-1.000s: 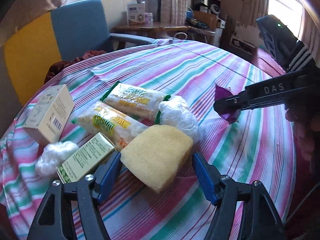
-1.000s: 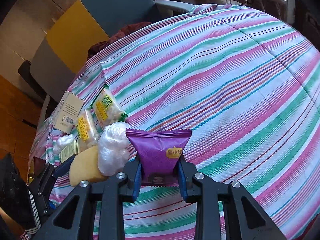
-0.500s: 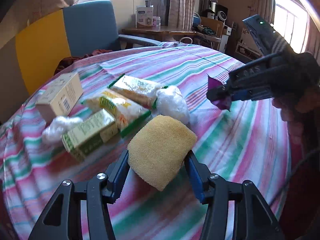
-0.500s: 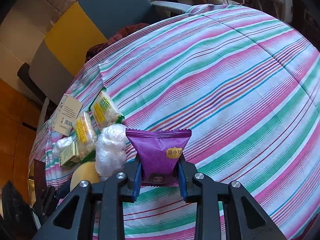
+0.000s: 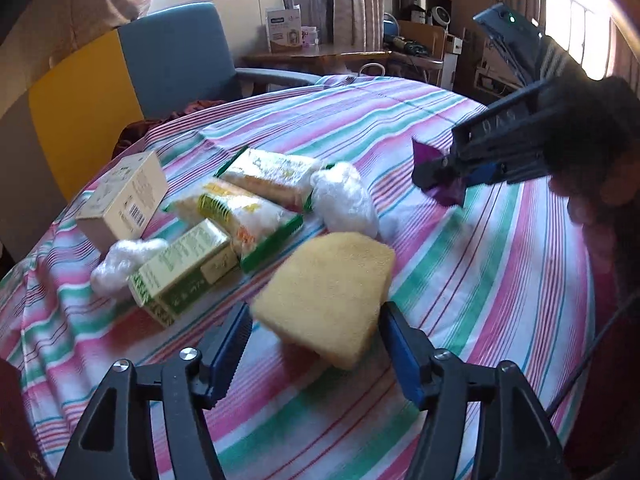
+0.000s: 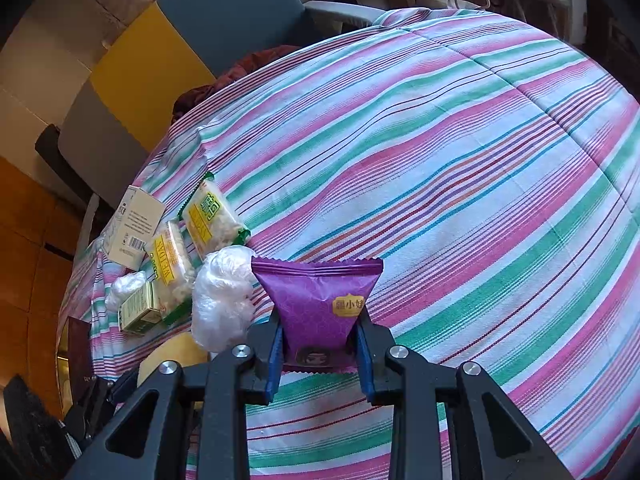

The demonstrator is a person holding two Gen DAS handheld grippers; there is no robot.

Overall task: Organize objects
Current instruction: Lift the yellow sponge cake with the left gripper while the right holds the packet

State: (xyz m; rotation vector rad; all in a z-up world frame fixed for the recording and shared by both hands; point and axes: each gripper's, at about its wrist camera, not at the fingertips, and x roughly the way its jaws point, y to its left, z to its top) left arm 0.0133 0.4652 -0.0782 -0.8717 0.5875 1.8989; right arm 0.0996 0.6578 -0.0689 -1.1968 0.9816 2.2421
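Left gripper (image 5: 316,332) jaws opening wide with the yellow sponge (image 5: 326,294) loose between them, so it may tumble onto the green box (image 5: 184,270) just left; right gripper (image 6: 318,350) clamped on purple packet (image 6: 318,304), thin pinch could slip

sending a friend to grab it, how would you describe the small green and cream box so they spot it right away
On the striped tablecloth, look at the cluster of packets near the yellow and blue chair. The small green and cream box lies at the cluster's near edge, between a crumpled white plastic wad and the yellow sponge. Unlike the bigger cream barcode box behind it, it has green print.
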